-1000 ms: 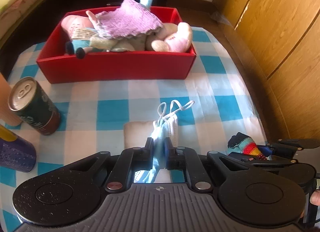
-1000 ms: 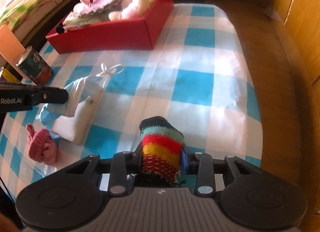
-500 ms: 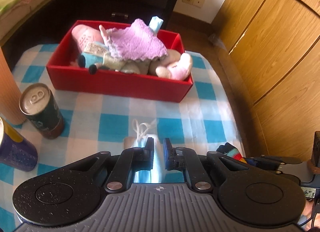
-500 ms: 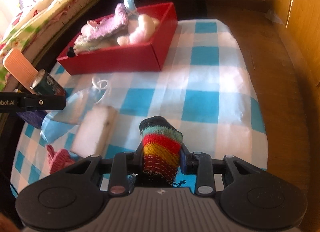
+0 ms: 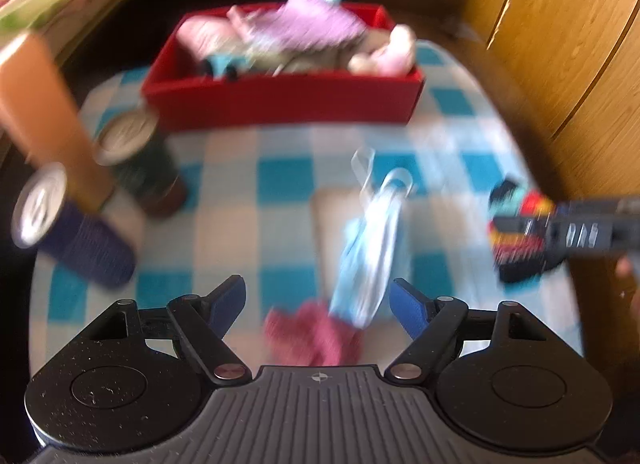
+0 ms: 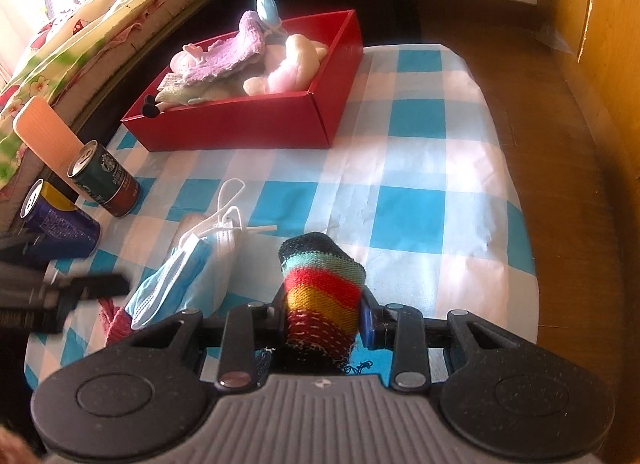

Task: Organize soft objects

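Jaws of the left gripper (image 5: 318,296) stand wide apart and hold nothing. Half a second earlier they were closed on the light-blue pleated face mask (image 5: 370,252); the mask has since been released and now appears in the gap ahead of the jaws, clear of both blue finger pads (image 5: 228,300). The left view is motion-blurred, so whether the mask has settled on the blue-and-white checked tablecloth (image 6: 416,168) cannot be told there. In the right view the mask lies against a white cushion-like block (image 6: 224,260) and a pink knitted item (image 6: 116,320).

Judgement: the mask was let go well short of the red rectangular box (image 6: 248,124) that holds the other soft toys and cloths, so it remains to be stowed.

Jaws of the right gripper (image 6: 324,316) are closed on the rainbow-striped knitted sock (image 6: 324,284), held above the tablecloth, well apart from the red box.
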